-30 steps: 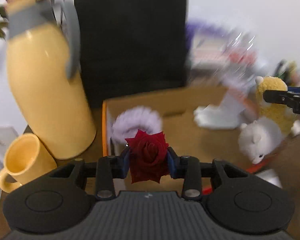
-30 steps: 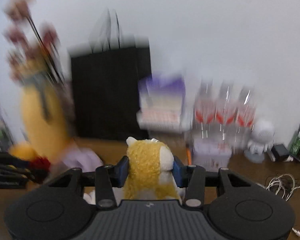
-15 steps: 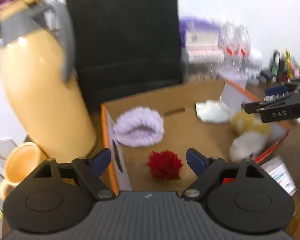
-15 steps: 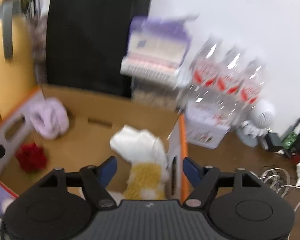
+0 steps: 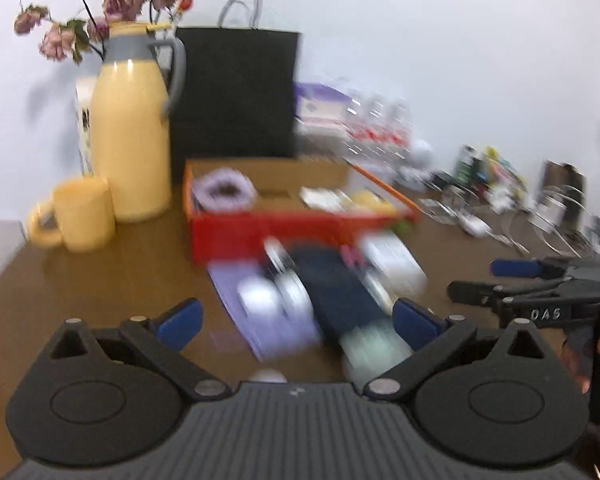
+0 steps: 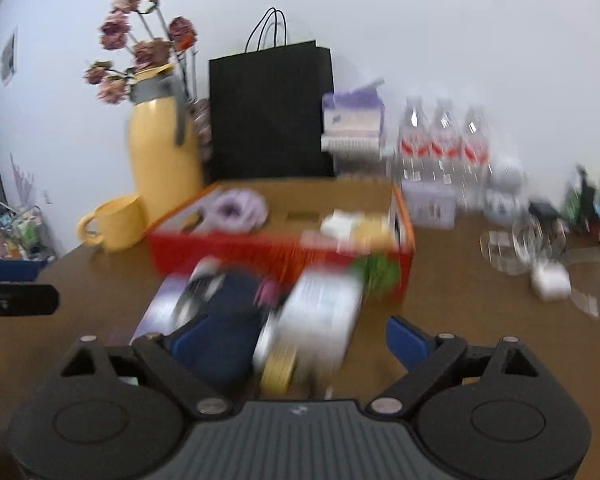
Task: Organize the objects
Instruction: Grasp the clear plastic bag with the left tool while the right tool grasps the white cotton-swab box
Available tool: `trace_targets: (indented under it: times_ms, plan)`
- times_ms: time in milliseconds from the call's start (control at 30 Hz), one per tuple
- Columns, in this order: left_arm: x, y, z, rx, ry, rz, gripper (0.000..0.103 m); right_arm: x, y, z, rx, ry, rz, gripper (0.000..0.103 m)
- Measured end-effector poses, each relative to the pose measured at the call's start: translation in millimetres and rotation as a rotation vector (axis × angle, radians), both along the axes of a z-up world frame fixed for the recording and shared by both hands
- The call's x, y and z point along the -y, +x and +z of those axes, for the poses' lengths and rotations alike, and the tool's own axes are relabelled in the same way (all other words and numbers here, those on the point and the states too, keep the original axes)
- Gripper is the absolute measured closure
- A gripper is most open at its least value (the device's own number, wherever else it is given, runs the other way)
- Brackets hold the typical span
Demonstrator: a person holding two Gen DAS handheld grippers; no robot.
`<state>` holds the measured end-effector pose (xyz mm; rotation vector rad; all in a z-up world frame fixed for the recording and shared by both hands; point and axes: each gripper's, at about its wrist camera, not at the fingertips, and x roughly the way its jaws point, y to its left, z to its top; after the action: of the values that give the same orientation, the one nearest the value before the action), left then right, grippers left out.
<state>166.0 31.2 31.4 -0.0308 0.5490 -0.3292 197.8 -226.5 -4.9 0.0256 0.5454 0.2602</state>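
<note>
Both grippers, left [image 5: 296, 318] and right [image 6: 296, 340], gape wide, gripping nothing. Orange box [image 5: 300, 232] sits beyond them, blurred clutter [image 6: 260, 312] between.

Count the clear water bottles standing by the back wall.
3. The left bottle, middle bottle and right bottle stand side by side in a row, right of the black paper bag and behind the orange box. Blur could hide more.
</note>
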Motion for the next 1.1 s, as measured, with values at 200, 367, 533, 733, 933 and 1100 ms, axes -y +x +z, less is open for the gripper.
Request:
trace_targets:
  times_ms: [200, 367, 533, 733, 933, 1100]
  plan:
    - [9.8, -68.8, -41.8, -0.113, 0.05, 0.007, 0.0, 12.2, -114.8, -44.4, -0.122, 0.042, 0.001, 0.01]
    - [13.4, -78.1, -34.8, -0.074, 0.018, 0.028, 0.0, 25.8, -150.6, -30.9, -0.137, 0.059, -0.007, 0.01]
    - [55.4, -55.1, -39.5, 0.048, 0.091, 0.03, 0.0, 27.1, -130.3, -25.9, -0.095, 0.062, -0.062, 0.01]
    - [92.3, -3.6, -55.7, 0.061, 0.166, -0.019, 0.02, 29.4, -82.0, -17.6, -0.042, 0.057, -0.091, 0.01]
    - [87.7, 20.9, -68.0, 0.003, 0.142, -0.075, 0.055, 17.9, -1.7, -18.4, -0.022, 0.047, -0.069, 0.01]
    - [65.9, 33.5, -61.9, -0.034, 0.066, -0.066, 0.044, -1.5, 83.0, -24.2, -0.059, 0.047, -0.073, 0.015]
